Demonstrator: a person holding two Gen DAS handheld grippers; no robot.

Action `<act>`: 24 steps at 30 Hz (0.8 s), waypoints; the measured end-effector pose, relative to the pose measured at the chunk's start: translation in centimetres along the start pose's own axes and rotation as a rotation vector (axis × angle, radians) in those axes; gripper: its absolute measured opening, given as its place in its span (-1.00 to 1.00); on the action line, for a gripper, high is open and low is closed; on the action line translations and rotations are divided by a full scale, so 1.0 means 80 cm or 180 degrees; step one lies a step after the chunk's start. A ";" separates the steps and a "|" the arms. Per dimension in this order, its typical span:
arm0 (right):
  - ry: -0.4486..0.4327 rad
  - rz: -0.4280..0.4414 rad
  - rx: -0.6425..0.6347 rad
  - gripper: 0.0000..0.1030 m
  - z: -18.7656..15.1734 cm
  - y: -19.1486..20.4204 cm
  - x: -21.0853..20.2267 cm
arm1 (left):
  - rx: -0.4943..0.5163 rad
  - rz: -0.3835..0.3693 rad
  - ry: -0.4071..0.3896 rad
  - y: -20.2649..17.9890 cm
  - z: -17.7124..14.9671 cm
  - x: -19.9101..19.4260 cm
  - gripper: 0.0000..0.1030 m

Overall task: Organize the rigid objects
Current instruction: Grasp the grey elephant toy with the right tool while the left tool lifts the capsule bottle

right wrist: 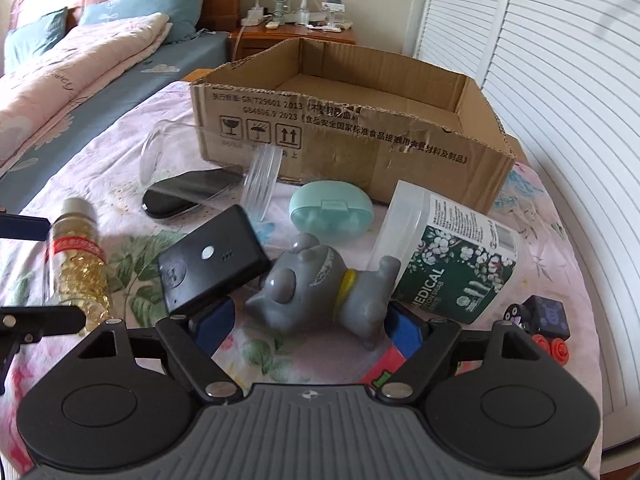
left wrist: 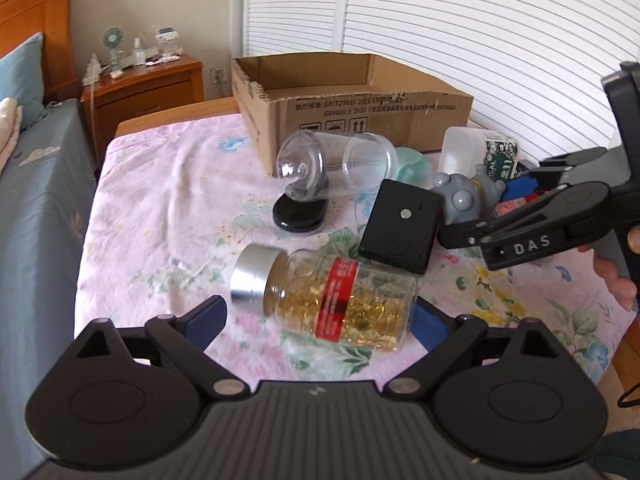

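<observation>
A clear bottle of yellow capsules with a silver cap and red label lies on its side between the open fingers of my left gripper; contact is not clear. It also shows in the right wrist view. My right gripper is open around a grey toy figure lying on the floral cloth; the same gripper shows from the side in the left wrist view. A black flat device leans beside the toy. An open cardboard box stands behind.
A clear plastic jar lies over a black lid. A mint case, a cotton swab tub, and small dark and red toys sit near the box. A bed is left, louvred doors right.
</observation>
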State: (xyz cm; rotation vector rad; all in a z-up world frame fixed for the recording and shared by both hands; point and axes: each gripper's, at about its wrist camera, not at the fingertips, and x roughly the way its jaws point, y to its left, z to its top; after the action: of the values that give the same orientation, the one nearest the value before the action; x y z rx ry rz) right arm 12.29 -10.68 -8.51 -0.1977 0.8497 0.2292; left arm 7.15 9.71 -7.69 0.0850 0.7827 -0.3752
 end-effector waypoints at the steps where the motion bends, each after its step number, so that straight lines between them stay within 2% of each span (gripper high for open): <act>1: 0.0004 -0.0040 -0.0006 0.55 0.001 0.001 0.001 | 0.0033 0.0000 0.0007 -0.001 0.002 0.002 0.87; 6: 0.0021 -0.0050 0.0017 0.53 -0.001 -0.002 -0.005 | 0.0187 0.0013 -0.0039 -0.007 0.007 0.006 0.86; 13: 0.0008 -0.0093 0.0117 0.56 0.004 -0.001 0.002 | 0.0207 -0.0032 -0.0047 -0.006 0.013 0.012 0.83; 17: 0.0013 -0.0172 0.0079 0.49 0.002 0.002 0.004 | 0.0206 -0.0059 -0.0040 -0.006 0.013 0.013 0.82; 24: 0.0056 0.0034 0.0033 0.46 -0.005 -0.001 -0.011 | 0.0162 -0.0089 -0.0009 -0.003 0.015 0.013 0.82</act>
State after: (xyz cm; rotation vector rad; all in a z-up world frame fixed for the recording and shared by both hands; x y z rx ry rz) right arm 11.50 -10.95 -8.10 -0.1857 0.8693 0.2332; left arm 8.51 8.95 -7.56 0.1212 0.7724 -0.4217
